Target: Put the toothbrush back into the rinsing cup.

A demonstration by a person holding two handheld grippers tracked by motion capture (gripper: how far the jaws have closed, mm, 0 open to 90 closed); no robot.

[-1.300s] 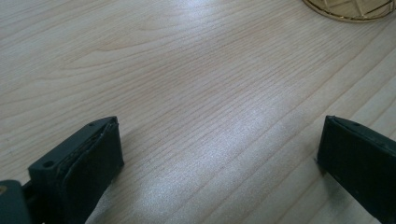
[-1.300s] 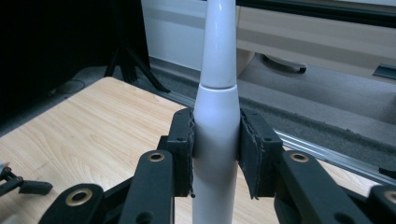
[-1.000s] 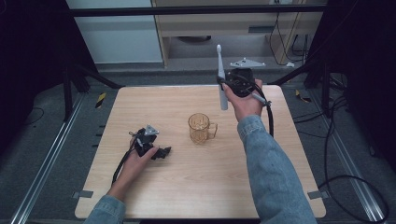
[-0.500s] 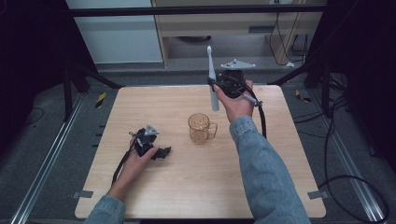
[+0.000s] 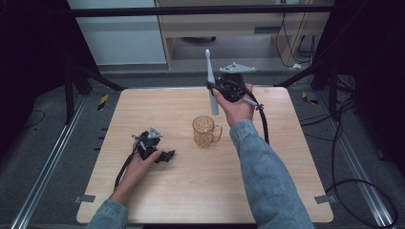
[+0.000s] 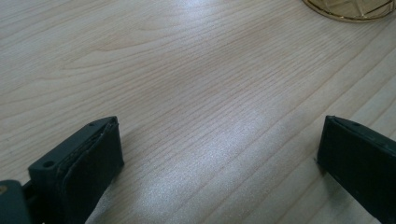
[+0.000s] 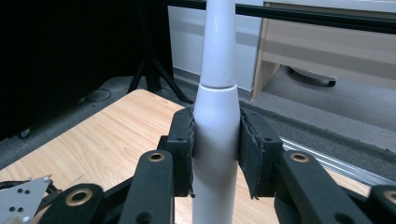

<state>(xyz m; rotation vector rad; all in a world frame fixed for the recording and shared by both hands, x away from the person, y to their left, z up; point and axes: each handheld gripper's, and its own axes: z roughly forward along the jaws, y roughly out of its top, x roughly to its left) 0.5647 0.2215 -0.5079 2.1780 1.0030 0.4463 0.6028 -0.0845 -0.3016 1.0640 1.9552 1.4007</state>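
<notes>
High view, right gripper [image 5: 213,90]: raised above the table's [image 5: 267,171] far edge, clamped on a white toothbrush [image 5: 210,81].
High view, toothbrush: upright, slightly tilted; head above the gripper, handle end hanging below it.
High view, cup [image 5: 204,131]: amber, handled, on the table below the right gripper and nearer the person; apart from the toothbrush.
High view, left gripper [image 5: 165,155]: low on the table, to the cup's left, pointing toward it.
Left gripper view, jaws: wide apart, nothing between them, bare wood under them.
Left gripper view, cup [image 6: 350,9]: its rim sits ahead of the jaws, at the top right.
Right gripper view, toothbrush [image 7: 217,116]: both pads press its thick handle; the neck rises straight up past the jaws.
</notes>
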